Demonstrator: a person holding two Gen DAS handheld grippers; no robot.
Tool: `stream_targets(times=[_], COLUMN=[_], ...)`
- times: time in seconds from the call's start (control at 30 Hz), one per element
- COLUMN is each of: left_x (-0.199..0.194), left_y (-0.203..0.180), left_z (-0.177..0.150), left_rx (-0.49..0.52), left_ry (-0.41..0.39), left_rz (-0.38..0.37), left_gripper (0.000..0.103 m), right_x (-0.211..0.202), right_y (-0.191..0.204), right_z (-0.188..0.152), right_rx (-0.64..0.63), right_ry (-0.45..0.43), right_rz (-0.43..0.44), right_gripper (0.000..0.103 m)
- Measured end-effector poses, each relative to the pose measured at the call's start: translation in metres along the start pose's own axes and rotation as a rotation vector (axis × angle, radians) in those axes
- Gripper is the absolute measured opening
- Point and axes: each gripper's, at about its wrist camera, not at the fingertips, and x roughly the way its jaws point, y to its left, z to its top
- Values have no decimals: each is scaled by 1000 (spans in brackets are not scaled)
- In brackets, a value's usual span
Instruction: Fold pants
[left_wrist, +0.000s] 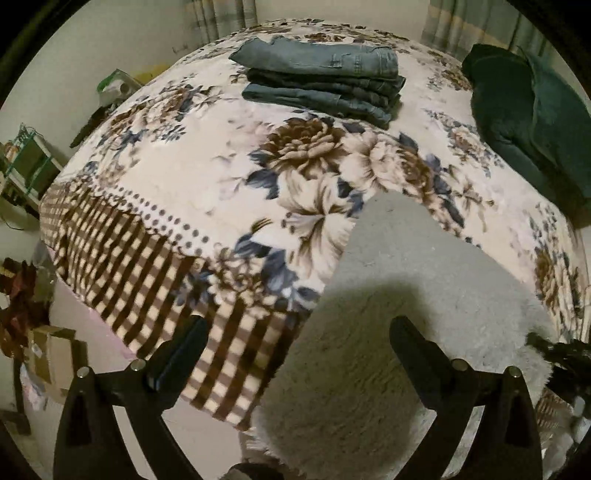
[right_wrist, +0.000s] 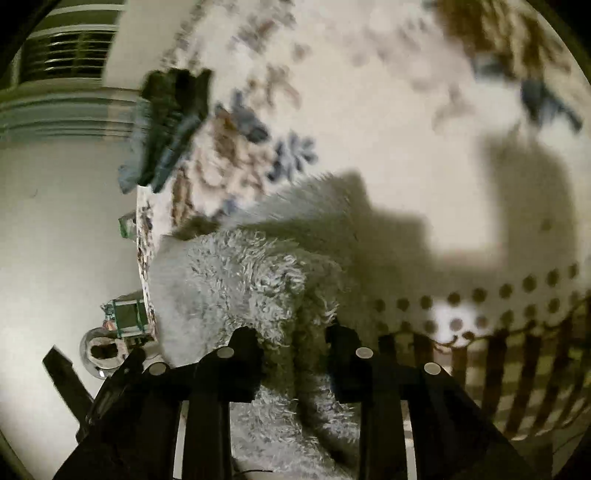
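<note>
Grey fleece pants (left_wrist: 388, 295) are lying across the near corner of a bed draped in a floral blanket (left_wrist: 192, 173), their long axis running from the bed's edge up and away toward the middle of the mattress. The left gripper (left_wrist: 299, 339) is hovering just above the near end of the garment with its jaws spread wide and holding nothing; the fabric is sitting directly between and below them, slightly toward the right jaw. In the right wrist view, the right gripper (right_wrist: 293, 341) is sitting lower and closer, its jaws partly closed with a ridge of the shaggy pile rising between them, though whether they are actually pinching the cloth cannot be told. The right one appears to be the nearer to a grasp. A stack of folded jeans (left_wrist: 325, 77) is resting well apart at the far side, with a dark green garment (left_wrist: 528, 122) off to the right.
</note>
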Motion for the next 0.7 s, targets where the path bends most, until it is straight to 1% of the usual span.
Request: stream_targets(times=[0.1,0.13,0.2,0.23,0.27,0.3,0.33,0.37,0.4,0.43,0.47,0.5,0.53,0.57,0.63,0.67,0.7], left_x=[7,11,23,29,35,40,45,48,49,49,47,46,46,46,46,47,47], left_y=[-11,-16,-28,-33,-36,-39,-41,-42,-42,-41,-39,-37,-37,-36,-33,-32,-32], left_z=[6,8,12,12,12,12,10,9,8,7,7,6,5,4,1,-1,-2], left_rx=[4,10,42,59,72,85,98,108,110,108,104,101,99,92,81,77,75], left_ry=[14,19,37,47,58,68,77,85,90,91,87,88,90,93,99,102,104], left_rz=[-33,-41,-44,-37,-33,-31,-24,-18,-19,-26,-29,-27,-29,-37,-36,-38,-39], left_gripper=[100,100,100,100,100,100,100,100,100,100,100,100,100,100,100,100,100], right_x=[-27,-35,-45,-46,-46,-33,-21,-20,-16,-19,-23,-25,-27,-26,-12,-2,11], right_y=[16,22,24,21,11,-1,-11,-22,-35,-41,-48,-55,-64,-69,-85,-92,-100], right_z=[3,7,18,22,29,38,42,46,45,43,37,31,22,16,-6,-16,-28], right_rx=[-22,-42,-69,-67,-52,-27,0,25,66,82,97,115,145,162,219,249,296], right_ry=[-100,-138,-184,-184,-168,-107,-47,-10,25,22,15,11,16,24,76,108,141], right_rz=[9,-14,-68,-85,-100,-118,-140,-151,-159,-123,-78,-50,-18,-2,40,50,94], right_gripper=[28,28,28,28,29,31,39,49,51,61,76,81,85,85,85,85,81])
